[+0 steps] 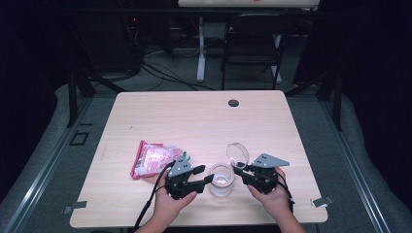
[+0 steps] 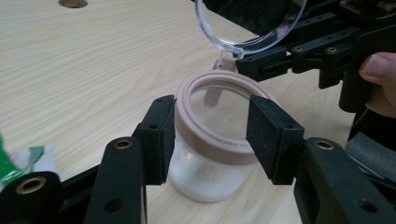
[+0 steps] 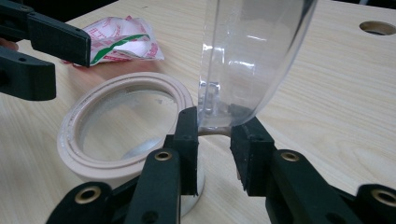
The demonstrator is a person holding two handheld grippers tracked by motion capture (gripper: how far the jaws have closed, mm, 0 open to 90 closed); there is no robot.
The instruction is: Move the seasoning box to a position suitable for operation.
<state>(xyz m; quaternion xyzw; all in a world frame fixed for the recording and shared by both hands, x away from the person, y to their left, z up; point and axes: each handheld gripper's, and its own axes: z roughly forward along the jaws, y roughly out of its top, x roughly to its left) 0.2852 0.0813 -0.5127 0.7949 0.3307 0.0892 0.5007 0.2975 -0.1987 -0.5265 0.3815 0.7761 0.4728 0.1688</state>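
The table (image 1: pixel 194 116) bears a jar (image 1: pixel 221 180) near its front edge, between the two hands. By the look of it the opening step is in hand: the jar's clear hinged lid (image 1: pixel 237 154) stands flipped up. The right gripper (image 1: pixel 241 170) is clenched on the lid's base at the hinge. The left gripper (image 1: pixel 210 178) brackets the jar's pinkish rim — its pads stand close beside it, and I cannot tell whether they press. The jar holds a shallow white layer at its bottom, likely powder. A red-and-white packet (image 1: pixel 153 159) lies left of the jar. Next, probably: steady the jar, fetch the packet — without tipping the jar.
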